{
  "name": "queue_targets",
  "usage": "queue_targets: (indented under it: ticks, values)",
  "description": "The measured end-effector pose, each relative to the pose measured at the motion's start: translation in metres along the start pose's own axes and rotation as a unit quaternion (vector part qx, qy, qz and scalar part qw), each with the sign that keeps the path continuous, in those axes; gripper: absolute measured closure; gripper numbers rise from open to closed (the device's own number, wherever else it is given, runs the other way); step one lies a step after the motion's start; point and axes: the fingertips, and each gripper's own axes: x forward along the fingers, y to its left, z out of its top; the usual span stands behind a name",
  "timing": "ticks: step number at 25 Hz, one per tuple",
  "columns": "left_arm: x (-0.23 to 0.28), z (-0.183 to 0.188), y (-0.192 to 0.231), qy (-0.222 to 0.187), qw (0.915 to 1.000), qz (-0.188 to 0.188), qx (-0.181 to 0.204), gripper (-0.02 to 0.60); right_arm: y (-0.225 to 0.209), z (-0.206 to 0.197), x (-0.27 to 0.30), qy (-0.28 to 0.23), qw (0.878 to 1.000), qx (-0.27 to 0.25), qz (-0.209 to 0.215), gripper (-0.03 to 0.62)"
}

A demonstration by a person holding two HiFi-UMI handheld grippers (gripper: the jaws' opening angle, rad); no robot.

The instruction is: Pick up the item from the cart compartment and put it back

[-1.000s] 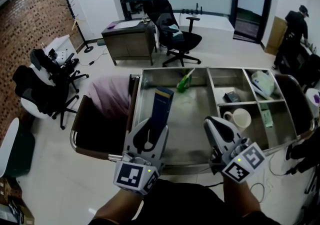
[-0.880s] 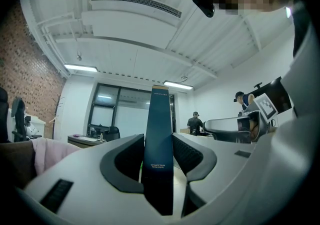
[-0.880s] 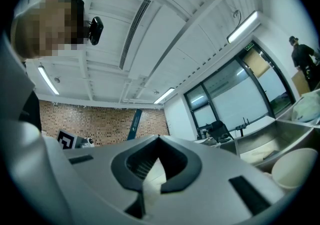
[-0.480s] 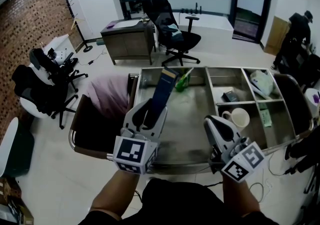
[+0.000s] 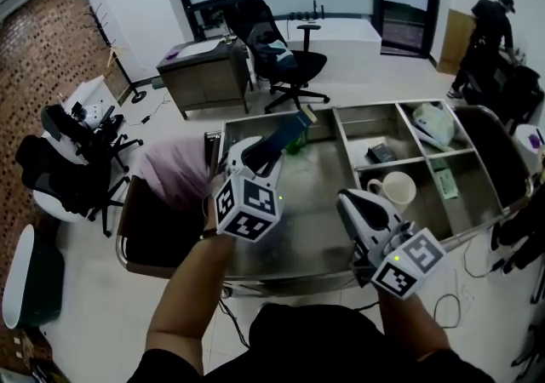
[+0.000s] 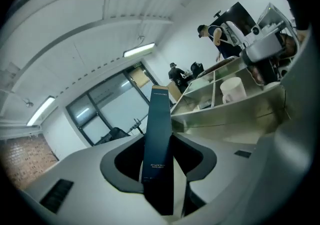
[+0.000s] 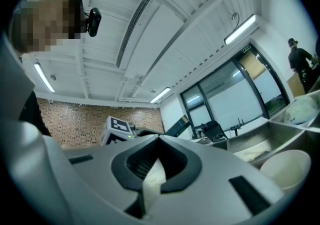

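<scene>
Grippers: two. Left gripper (image 5: 255, 151) jaws clamp the one slim dark-blue box (image 5: 285, 133) by its lower end, in the air over the cart's (image 5: 281, 269) large compartment. Right gripper (image 5: 359, 209) jaws closed, empty. One white mug (image 5: 392, 190) in a small compartment. Versus a second ago: left gripper higher, box tipped from upright to leaning right; right gripper barely moved.

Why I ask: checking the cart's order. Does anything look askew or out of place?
Only the dark blue box: the left claw holds it tilted in the air above the cart rather than in a compartment. The white mug stands upright; nothing looks spilled or damaged.
</scene>
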Motion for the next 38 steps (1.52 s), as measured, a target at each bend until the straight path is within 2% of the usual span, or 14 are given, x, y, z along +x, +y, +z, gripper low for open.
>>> queue_targets:
  ticks: [2,7,13,18,19,20,25,33,34,35,37,38]
  values:
    - [0.018,-0.007,-0.007,0.023,0.9993,-0.03,0.004,0.41,0.0,0.0,-0.001,-0.001,1.0,0.0,-0.001,0.574]
    - [0.047,-0.017,-0.019,0.065,0.9948,-0.069,0.038,0.41,-0.004,0.003,-0.006,-0.005,1.0,0.003,-0.006,0.574]
    - [0.075,-0.036,-0.038,0.107,0.9834,-0.146,-0.011,0.41,-0.006,0.007,-0.009,-0.008,1.0,0.004,-0.009,0.574]
    - [0.086,-0.048,-0.038,0.131,0.9789,-0.155,-0.019,0.403,-0.008,0.006,-0.008,-0.008,1.0,0.006,-0.008,0.574]
    - [0.087,-0.051,-0.038,0.135,0.9783,-0.156,-0.02,0.351,-0.008,0.005,-0.008,-0.007,1.0,0.006,-0.008,0.574]
    - [0.089,-0.052,-0.038,0.135,0.9785,-0.154,-0.021,0.331,-0.008,0.005,-0.008,-0.007,1.0,0.006,-0.008,0.574]
    - [0.087,-0.051,-0.029,0.131,0.981,-0.139,-0.034,0.331,-0.009,0.003,-0.008,-0.004,1.0,0.008,-0.008,0.574]
    - [0.073,-0.043,-0.031,0.113,0.9803,-0.147,-0.069,0.333,-0.005,0.002,-0.006,-0.002,1.0,0.008,-0.004,0.574]
    - [0.07,-0.04,-0.03,0.104,0.981,-0.144,-0.078,0.339,-0.004,0.001,-0.006,-0.002,1.0,0.009,-0.003,0.574]
    - [0.066,-0.036,-0.028,0.093,0.9819,-0.138,-0.091,0.393,-0.003,0.001,-0.006,-0.002,1.0,0.009,-0.002,0.574]
    - [0.058,-0.028,-0.019,0.067,0.9825,-0.114,-0.131,0.576,-0.001,-0.001,-0.005,0.0,1.0,0.009,0.0,0.574]
    - [0.053,-0.023,-0.014,0.051,0.9811,-0.104,-0.155,0.581,0.0,-0.002,-0.004,0.001,1.0,0.009,0.001,0.574]
